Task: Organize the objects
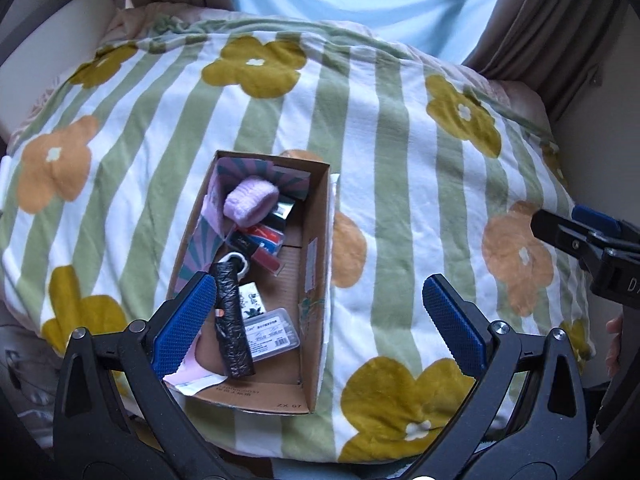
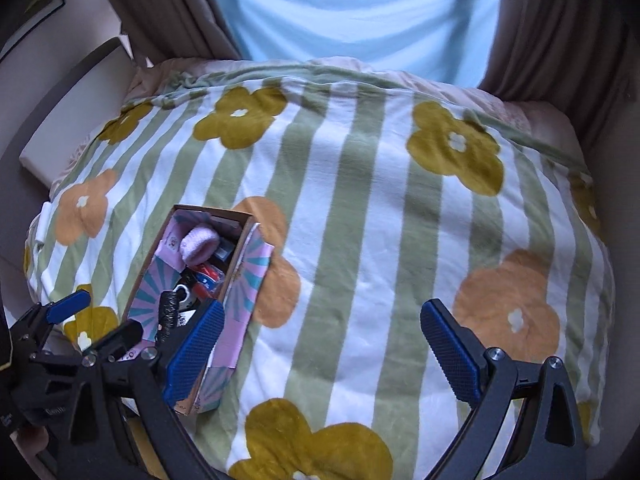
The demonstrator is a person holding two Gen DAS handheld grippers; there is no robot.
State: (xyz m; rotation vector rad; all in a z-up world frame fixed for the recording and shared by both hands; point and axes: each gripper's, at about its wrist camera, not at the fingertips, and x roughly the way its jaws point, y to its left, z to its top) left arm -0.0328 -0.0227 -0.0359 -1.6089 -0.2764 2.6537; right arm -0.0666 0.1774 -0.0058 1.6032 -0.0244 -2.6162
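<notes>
An open cardboard box (image 1: 316,240) with a pink and teal sunburst wrap sits on the flowered blanket (image 1: 400,152). Inside lie a pink knitted roll (image 1: 251,200), a black textured strap with a white ring (image 1: 232,312), a clear plastic case (image 1: 276,330) and red and blue packets (image 1: 262,240). My left gripper (image 1: 318,322) is open and empty, hovering over the box's near end. My right gripper (image 2: 322,350) is open and empty over the blanket, just right of the box (image 2: 244,276). The right gripper also shows at the left wrist view's right edge (image 1: 576,236).
The green-striped blanket with yellow and orange flowers (image 2: 380,208) covers a bed. A person in a light blue shirt (image 2: 348,12) stands at the far side between brown curtains (image 2: 560,32). A white board (image 2: 72,120) leans at the left.
</notes>
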